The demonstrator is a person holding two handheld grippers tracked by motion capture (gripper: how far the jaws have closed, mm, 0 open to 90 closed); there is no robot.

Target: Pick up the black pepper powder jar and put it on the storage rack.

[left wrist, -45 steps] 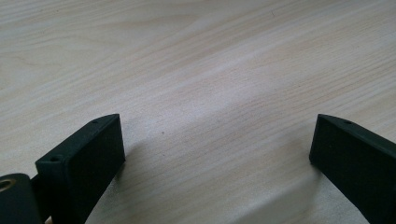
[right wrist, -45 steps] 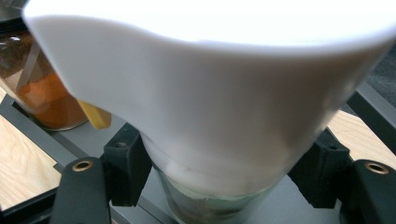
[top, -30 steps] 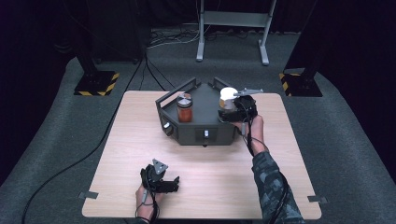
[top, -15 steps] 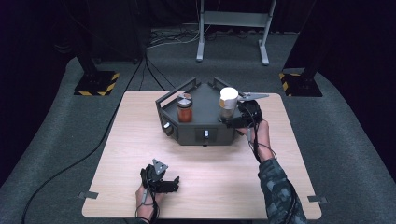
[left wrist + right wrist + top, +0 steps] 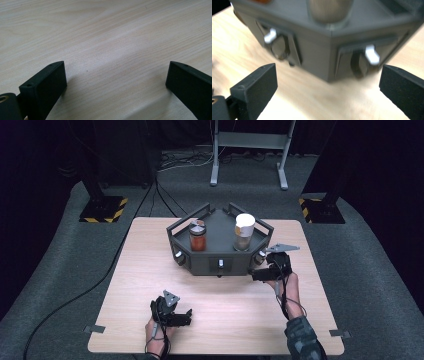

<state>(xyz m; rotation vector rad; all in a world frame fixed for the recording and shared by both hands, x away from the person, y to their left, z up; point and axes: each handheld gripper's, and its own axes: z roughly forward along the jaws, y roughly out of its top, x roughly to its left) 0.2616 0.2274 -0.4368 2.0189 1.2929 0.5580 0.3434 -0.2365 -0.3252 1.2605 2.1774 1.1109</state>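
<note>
In the right gripper view, 2 white knobs (image 5: 372,55), spread jaws

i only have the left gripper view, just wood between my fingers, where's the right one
Observer: The right gripper sits at the front right corner of a dark tray, fingers apart, holding nothing.
Operator: anything on that tray
Observer: Two jars: a red-filled jar on its left, a white-lidded jar on its right.
Operator: what's the right one facing
Observer: White-tipped knobs on the tray's side wall, close ahead of its fingers.
</note>
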